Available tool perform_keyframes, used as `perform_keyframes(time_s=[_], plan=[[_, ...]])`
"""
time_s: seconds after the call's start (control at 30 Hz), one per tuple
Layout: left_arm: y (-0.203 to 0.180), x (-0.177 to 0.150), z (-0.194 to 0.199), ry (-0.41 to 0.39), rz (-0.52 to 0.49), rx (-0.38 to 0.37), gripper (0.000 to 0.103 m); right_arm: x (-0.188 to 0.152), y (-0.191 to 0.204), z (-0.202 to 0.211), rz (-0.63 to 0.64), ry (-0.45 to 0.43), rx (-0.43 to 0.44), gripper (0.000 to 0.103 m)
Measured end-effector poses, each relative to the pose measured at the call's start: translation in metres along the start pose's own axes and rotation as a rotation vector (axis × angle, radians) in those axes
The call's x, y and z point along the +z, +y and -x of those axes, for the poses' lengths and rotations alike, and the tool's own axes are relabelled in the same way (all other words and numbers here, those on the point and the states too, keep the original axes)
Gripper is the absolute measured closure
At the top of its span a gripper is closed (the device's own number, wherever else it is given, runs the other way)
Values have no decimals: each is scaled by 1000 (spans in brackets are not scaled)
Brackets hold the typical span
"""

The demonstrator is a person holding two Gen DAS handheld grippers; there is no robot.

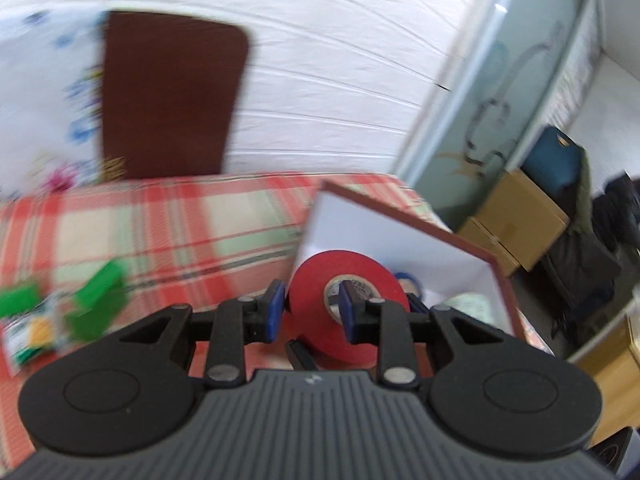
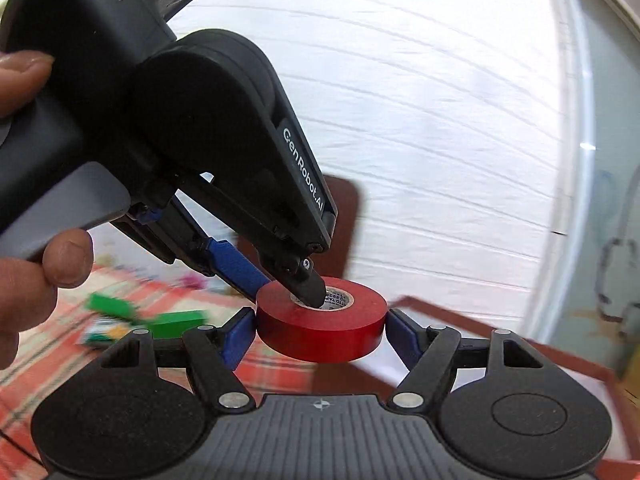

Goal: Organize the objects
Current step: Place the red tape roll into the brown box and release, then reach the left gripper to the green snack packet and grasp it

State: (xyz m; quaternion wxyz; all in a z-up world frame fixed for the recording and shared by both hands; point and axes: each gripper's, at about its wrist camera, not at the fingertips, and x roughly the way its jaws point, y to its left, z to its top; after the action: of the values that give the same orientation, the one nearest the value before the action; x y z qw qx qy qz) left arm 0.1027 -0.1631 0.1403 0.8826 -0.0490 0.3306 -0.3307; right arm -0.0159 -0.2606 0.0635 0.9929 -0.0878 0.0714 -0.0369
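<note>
A red roll of tape (image 1: 344,304) (image 2: 320,330) is held in the air by both grippers above the plaid tablecloth (image 1: 160,220). My left gripper (image 1: 310,308) pinches the roll's wall, one blue pad outside and one inside the core; it shows from the side in the right wrist view (image 2: 280,284). My right gripper (image 2: 320,336) grips the roll across its outer rim with both blue pads. Just beyond stands a red-rimmed box (image 1: 400,236) (image 2: 520,356) with a white inside.
Green blocks (image 1: 100,300) (image 2: 176,322) and a small printed packet (image 1: 32,332) lie on the cloth at left. A brown board (image 1: 168,96) leans on the white wall. Cardboard boxes (image 1: 516,216) and bags stand off the table at right.
</note>
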Motion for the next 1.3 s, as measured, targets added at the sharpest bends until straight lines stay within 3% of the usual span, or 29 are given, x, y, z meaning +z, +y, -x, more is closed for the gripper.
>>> perform_keyframes(time_s=[0.3,0.47,0.53,0.93,1.3], plan=[[-71,3,-64,66,-104,-72,72,-19,-80,-5,-87,52,-147,33],[-83,-2,-80,88,-136,-42,69,-30,-99,-26,-76,125,-182,33],[-83,-5,-77,86,-150,-25,68,-31,-101,-28,-98,116,-191,32],[-53,-25,-16,-11,-214,154,63,-24,-65,1,-128,54,-118,33],[34,-52,30,-7,-74,303,59,-8,14,-6,-45,64,34,33]])
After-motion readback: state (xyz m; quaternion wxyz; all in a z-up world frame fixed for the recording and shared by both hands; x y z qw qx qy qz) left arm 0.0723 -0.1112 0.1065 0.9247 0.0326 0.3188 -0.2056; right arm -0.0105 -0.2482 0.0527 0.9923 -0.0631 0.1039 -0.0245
